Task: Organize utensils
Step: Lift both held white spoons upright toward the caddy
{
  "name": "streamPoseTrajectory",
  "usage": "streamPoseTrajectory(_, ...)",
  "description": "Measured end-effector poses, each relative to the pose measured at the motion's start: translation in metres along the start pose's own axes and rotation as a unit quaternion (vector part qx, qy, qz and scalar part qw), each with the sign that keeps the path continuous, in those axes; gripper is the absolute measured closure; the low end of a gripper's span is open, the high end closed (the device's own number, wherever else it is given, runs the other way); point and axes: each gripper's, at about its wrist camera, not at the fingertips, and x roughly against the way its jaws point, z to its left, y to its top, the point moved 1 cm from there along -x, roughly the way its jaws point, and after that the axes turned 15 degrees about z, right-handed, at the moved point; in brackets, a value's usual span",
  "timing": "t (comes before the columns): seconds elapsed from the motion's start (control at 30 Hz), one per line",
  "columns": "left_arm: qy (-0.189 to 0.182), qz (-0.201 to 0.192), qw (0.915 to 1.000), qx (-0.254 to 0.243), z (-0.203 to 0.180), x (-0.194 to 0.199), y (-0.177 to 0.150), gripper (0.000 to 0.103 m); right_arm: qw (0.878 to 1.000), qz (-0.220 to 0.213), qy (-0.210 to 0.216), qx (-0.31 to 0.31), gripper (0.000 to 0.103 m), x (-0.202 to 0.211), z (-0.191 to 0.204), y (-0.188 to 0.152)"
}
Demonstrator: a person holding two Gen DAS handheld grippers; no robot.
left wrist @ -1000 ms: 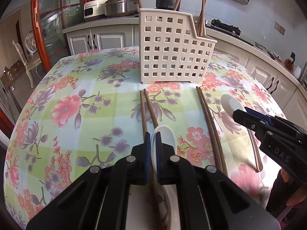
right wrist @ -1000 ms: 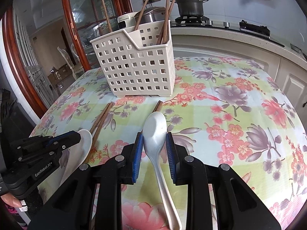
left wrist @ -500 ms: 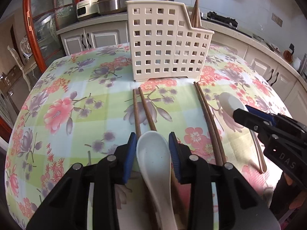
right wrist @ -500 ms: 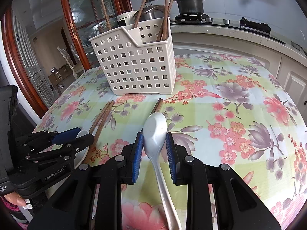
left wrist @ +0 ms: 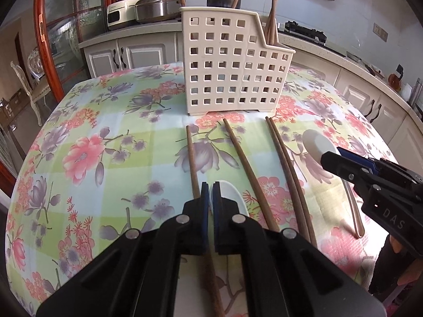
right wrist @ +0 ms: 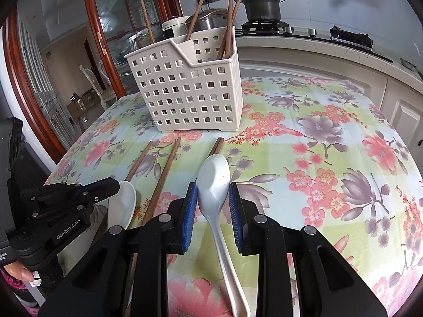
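My left gripper is shut, its blue pads pinching the left rim of a white spoon that lies over two loose wooden chopsticks. In the right wrist view this gripper sits at the edge of that spoon. My right gripper is shut on the bowl of a second white spoon, whose handle runs back between the jaws. A pair of chopsticks lies between the two spoons. The perforated cream basket stands upright beyond them and holds several chopsticks.
The round table wears a floral cloth. Behind it run a counter with white cabinets, a rice cooker and a pot on the stove. A wooden glass door and a chair are at the left.
The left jaws opened around the spoon's bowl half a second ago and have closed again on its rim. The two chopsticks beneath now lie farther apart. The right gripper has not moved.
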Motion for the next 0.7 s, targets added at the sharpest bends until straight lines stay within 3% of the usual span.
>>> streamPoseTrajectory(0.07,0.001,0.002,1.0,-0.006,-0.003,-0.001,-0.001,0.099,1.0,0.0,0.001,0.0,0.079,0.0,0.001,0.0)
streamPoseTrajectory(0.13,0.0,-0.001,1.0,-0.001,-0.002,0.0,-0.002,0.084,1.0,0.0,0.002,0.0,0.079,0.0,0.001,0.0)
streamPoseTrajectory(0.17,-0.004,-0.004,1.0,0.005,-0.002,0.002,-0.003,0.065,1.0,0.0,0.002,0.0,0.079,0.0,0.001,0.0)
streamPoseTrajectory(0.2,-0.005,-0.009,0.9999,0.007,-0.002,0.003,-0.004,0.058,1.0,0.0,0.003,0.0,0.079,0.0,0.001,0.0)
streamPoseTrajectory(0.53,0.008,0.017,0.9996,-0.021,-0.02,-0.012,-0.006,0.062,1.0,-0.003,0.004,-0.001,0.079,0.004,0.0,-0.001)
streamPoseTrajectory(0.7,0.008,0.026,0.9992,-0.03,-0.024,-0.019,-0.004,0.084,1.0,-0.001,0.004,0.0,0.079,0.002,-0.001,-0.001)
